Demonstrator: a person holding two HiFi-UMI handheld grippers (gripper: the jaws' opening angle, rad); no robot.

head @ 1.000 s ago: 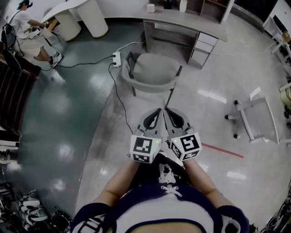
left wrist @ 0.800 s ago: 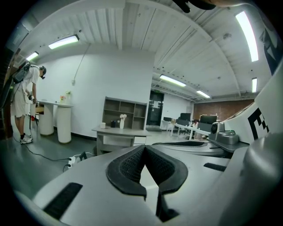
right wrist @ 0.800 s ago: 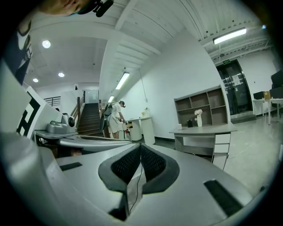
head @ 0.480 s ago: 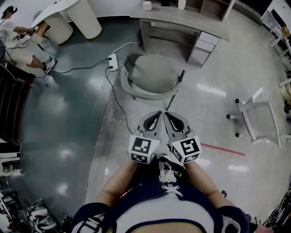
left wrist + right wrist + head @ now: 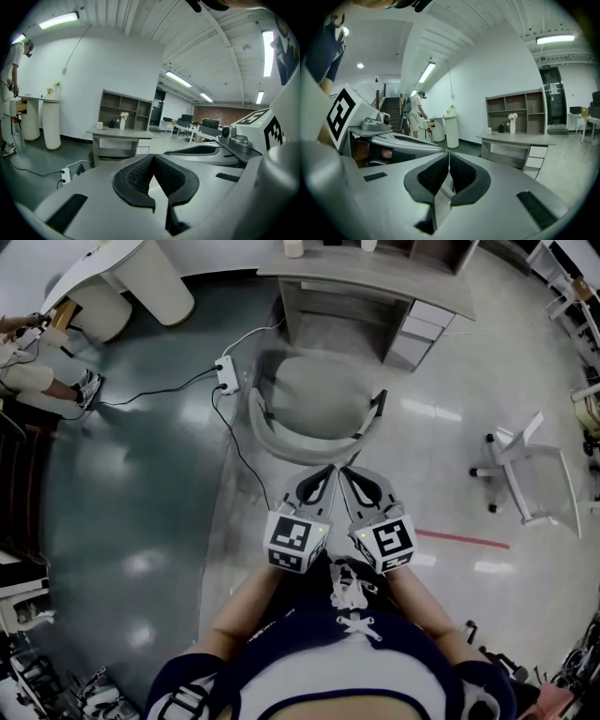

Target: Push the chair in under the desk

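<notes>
A white power strip [image 5: 225,374] lies on the floor just left of the grey armchair [image 5: 314,399]. Its cable [image 5: 246,463] trails past the chair's left side toward the person. A white chair frame [image 5: 528,479] stands well apart to the right, with a red tape line [image 5: 461,539] on the floor near it. A person's legs [image 5: 42,381] show at the far left, beside white round pedestals [image 5: 155,276].

The only markings are the black-and-white square markers on each cube. A green sign above the doorway in the right gripper view is too small to read.

The armchair stands in front of the desk [image 5: 375,279], its seat facing the kneehole beside the drawer unit [image 5: 422,324], and it is not under the desk.

The left tongs [image 5: 328,471] and the right tongs [image 5: 344,472] are side by side, each pressed together with nothing between the pads. Their tips sit just at the chair's curved back rim, but I cannot tell whether they touch it.
</notes>
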